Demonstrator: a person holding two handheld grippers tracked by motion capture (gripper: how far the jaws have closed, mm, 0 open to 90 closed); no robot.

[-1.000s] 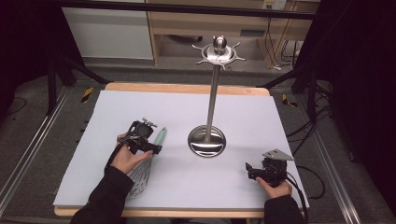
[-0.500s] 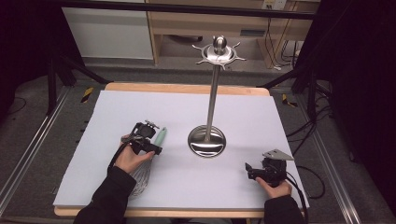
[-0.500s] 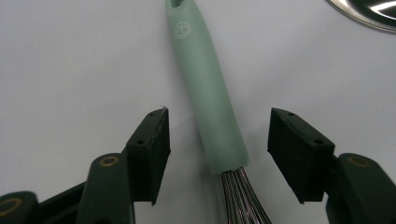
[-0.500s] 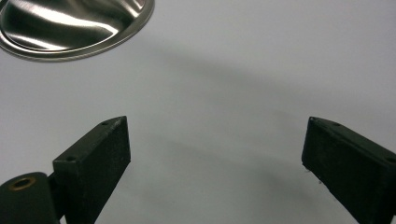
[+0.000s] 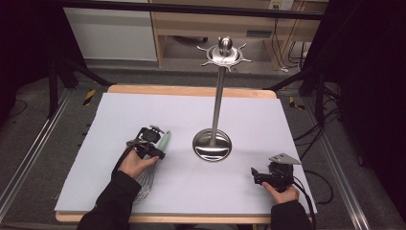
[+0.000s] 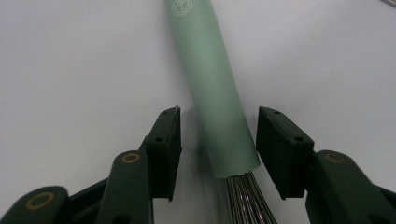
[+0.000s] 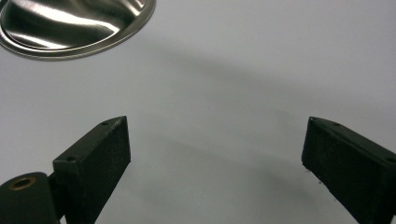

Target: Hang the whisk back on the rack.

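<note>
The left gripper (image 5: 149, 140), held in the person's left hand (image 5: 135, 164) with a dark-sleeved forearm behind it, lies low at the pale green whisk handle (image 6: 210, 88). Its black jaws have just been closing and stand either side of that handle, not yet pressing. The right gripper (image 5: 261, 175), well to the handle's right, rests with jaws spread wide.

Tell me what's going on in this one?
A person at a table works a gripper in each hand. The left gripper straddles the green handle of a whisk lying on the white mat; its jaws have just been closing, with gaps still showing on both sides. The right gripper rests open near the utensil stand, holding nothing.
</note>
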